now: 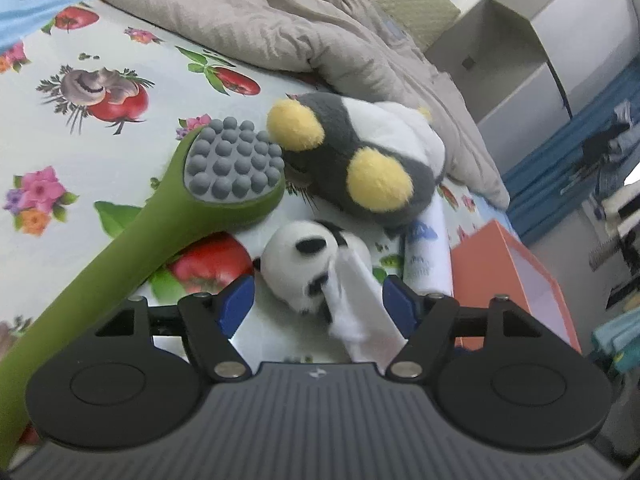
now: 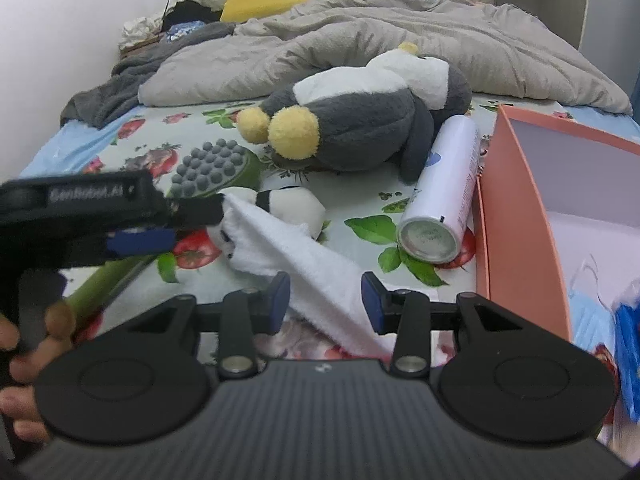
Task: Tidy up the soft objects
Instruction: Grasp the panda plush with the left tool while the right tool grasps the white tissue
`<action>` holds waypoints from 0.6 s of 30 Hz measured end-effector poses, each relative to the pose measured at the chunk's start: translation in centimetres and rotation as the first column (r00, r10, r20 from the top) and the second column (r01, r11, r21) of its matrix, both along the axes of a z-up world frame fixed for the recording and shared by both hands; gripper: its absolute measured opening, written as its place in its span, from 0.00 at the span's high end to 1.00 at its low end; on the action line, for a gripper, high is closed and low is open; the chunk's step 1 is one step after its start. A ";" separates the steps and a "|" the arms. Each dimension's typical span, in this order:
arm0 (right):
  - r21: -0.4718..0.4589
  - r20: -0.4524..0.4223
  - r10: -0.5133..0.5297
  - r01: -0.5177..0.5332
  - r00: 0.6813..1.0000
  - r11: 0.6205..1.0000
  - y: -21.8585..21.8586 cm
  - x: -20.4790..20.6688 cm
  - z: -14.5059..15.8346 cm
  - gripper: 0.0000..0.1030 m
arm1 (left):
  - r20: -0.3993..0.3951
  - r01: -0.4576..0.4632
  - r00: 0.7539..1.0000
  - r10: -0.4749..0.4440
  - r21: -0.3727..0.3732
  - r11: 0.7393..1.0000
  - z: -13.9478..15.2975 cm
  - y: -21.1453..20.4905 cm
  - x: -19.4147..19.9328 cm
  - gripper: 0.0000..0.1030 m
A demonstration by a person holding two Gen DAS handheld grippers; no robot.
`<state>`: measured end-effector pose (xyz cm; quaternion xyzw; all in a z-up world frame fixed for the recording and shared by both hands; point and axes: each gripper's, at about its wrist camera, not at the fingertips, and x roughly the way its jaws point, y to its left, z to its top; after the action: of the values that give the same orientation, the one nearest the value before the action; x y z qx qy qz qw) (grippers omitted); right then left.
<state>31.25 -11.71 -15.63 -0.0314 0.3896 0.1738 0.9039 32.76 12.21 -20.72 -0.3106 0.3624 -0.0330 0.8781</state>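
Observation:
A small panda plush [image 1: 300, 268] lies on the flowered bedsheet [image 1: 80, 140] with a white cloth [image 1: 356, 308] draped over it. My left gripper [image 1: 320, 304] is open, its blue pads on either side of the panda and cloth without pressing them. In the right wrist view the cloth [image 2: 320, 268] runs from the panda [image 2: 292, 204] down between the pads of my right gripper [image 2: 325, 300], which is open with small gaps beside the cloth. A grey and white penguin plush [image 1: 360, 152] with yellow feet lies just beyond the panda, also seen as penguin [image 2: 360, 128].
A green massager [image 1: 236, 164] with grey nubs lies left of the panda. A white spray can [image 2: 444, 184] rests beside an open orange box [image 2: 520, 220] at the right. A rumpled grey duvet [image 2: 360, 36] covers the far bed. A hand [image 2: 24, 344] holds the left gripper.

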 end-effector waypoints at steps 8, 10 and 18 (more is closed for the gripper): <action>-0.095 -0.054 0.057 -0.062 0.997 0.994 1.5 2.1 -2.3 0.60 | -0.029 -0.047 0.999 0.044 -0.107 0.993 -2.5 1.5 3.3 0.24; -0.116 -0.055 0.065 -0.071 0.996 0.991 1.7 2.3 -2.8 0.61 | -0.033 -0.032 0.999 0.028 -0.113 0.993 -2.8 1.5 3.8 0.25; -0.148 -0.066 0.064 -0.073 0.996 0.986 2.0 2.8 -3.8 0.79 | -0.082 -0.038 0.996 0.026 -0.146 0.989 -3.8 1.8 4.9 0.37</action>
<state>34.10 -9.71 -19.43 -0.1075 0.4277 0.1760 0.8801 37.66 14.04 -24.55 -0.3816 0.3885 -0.0331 0.8381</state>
